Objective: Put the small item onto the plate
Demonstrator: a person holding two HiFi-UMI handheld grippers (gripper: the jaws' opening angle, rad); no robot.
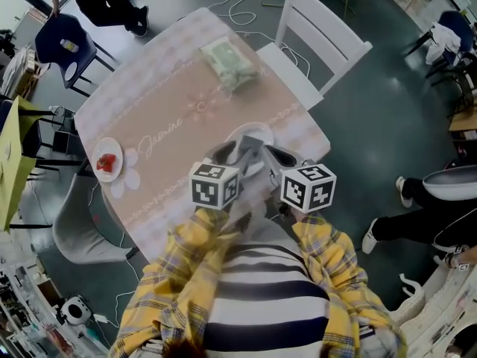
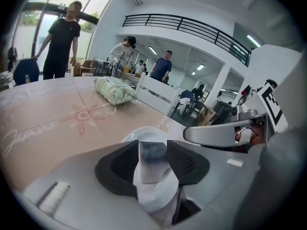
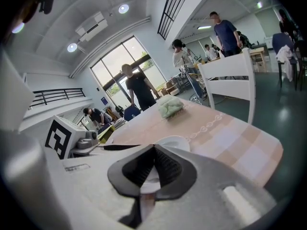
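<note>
A white plate (image 1: pixel 237 134) lies near the front edge of the pink table (image 1: pixel 171 110). Both grippers hang over it, side by side. Between the jaws of my left gripper (image 2: pixel 153 150) sits the small item (image 2: pixel 152 158), a block with a dark blue top and a white lower part. The jaws stand wide on either side of it, and white plate (image 2: pixel 139 134) shows below and beyond it. My right gripper (image 3: pixel 154 148) has its tips together with nothing between them, and the plate (image 3: pixel 175 142) lies just past them. In the head view the item is hidden under the grippers.
A small plate with something red (image 1: pixel 108 162) sits at the table's left edge. A green-and-white bag (image 1: pixel 229 64) lies at the far side. A white chair (image 1: pixel 320 39) stands at the back right and a grey chair (image 1: pixel 74 226) at the left. People stand around.
</note>
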